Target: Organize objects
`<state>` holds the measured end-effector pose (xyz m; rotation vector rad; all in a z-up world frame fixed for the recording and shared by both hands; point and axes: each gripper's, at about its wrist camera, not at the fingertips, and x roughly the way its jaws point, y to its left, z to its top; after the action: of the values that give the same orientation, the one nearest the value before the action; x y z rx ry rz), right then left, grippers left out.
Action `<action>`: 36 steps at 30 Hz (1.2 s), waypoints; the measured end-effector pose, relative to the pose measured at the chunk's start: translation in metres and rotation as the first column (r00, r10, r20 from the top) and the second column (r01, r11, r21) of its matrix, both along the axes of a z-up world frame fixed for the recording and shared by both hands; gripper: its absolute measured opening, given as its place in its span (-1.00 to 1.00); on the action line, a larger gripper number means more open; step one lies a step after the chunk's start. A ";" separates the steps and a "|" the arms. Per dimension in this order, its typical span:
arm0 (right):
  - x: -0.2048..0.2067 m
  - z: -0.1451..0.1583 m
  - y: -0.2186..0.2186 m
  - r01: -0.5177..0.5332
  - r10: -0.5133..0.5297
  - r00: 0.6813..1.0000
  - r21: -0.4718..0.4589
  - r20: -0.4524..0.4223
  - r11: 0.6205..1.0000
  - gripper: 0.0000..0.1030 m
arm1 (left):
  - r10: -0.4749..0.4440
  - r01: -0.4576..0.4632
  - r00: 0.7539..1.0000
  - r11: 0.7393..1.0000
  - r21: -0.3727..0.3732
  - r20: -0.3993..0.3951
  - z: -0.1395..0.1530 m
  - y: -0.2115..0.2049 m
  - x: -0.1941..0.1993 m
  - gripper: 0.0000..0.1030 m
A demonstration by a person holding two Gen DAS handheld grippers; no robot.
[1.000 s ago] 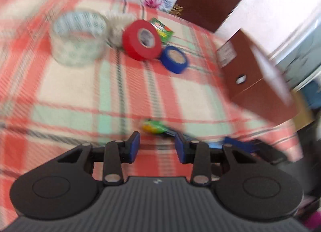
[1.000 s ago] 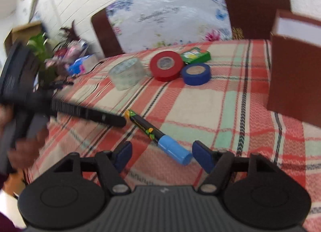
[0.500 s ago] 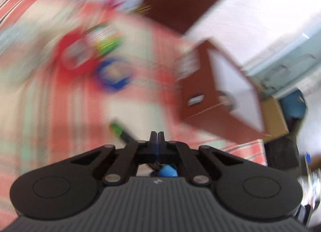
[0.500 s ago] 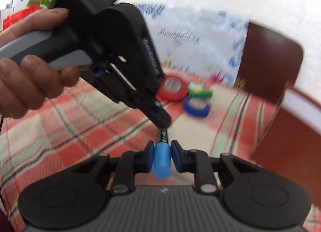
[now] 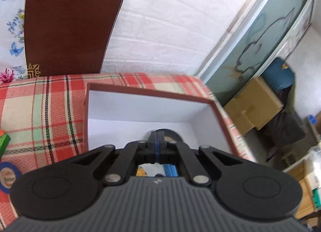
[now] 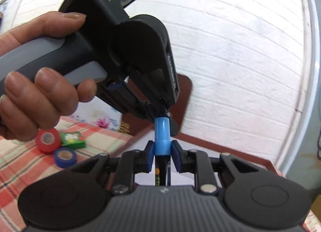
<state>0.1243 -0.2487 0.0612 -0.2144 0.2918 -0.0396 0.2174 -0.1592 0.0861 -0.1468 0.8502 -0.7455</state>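
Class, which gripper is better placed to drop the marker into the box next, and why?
Right. The right gripper clamps the marker by its blue cap over the box; the left gripper is shut, holding nothing.

The left hand-held gripper [image 6: 168, 119] bears "DAS" on its black housing; smaller print is unreadable.

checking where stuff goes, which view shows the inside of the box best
The left wrist view: it looks down into the open box, showing its white inner walls and floor. The right wrist view shows only its brown rim and a sliver of white behind the tongs.
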 end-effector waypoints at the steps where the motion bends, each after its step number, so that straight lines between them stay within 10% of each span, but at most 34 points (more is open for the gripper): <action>1: 0.006 -0.005 -0.005 0.022 -0.022 1.000 0.004 -0.020 1.000 -0.60 | 0.009 -0.009 1.000 1.000 0.022 -0.002 -0.005 -0.002 0.002 -0.97; 5: 0.012 -0.015 -0.022 0.080 -0.078 0.997 0.058 -0.025 0.995 -0.02 | 0.048 -0.049 0.999 0.996 0.078 0.009 -0.014 0.001 0.007 -0.94; 19: 0.023 0.009 -0.042 0.168 -0.166 0.986 0.120 -0.026 0.979 -0.07 | 0.075 -0.079 0.994 0.996 0.051 0.079 0.007 0.037 -0.035 -0.87; 30: -0.060 0.021 -0.067 0.246 -0.266 0.963 0.264 0.042 0.932 -0.02 | 0.102 -0.115 0.988 0.988 0.105 0.120 -0.013 0.098 -0.079 -0.72; 36: -0.067 0.015 -0.039 0.125 -0.122 0.992 0.302 -0.027 0.945 -0.02 | 0.153 -0.179 0.979 0.962 0.204 0.135 -0.043 0.141 -0.097 -0.57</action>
<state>0.0577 -0.2877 0.0764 0.1103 0.3145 -0.1173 0.1208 -0.0178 0.0426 0.0198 0.7896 -0.4953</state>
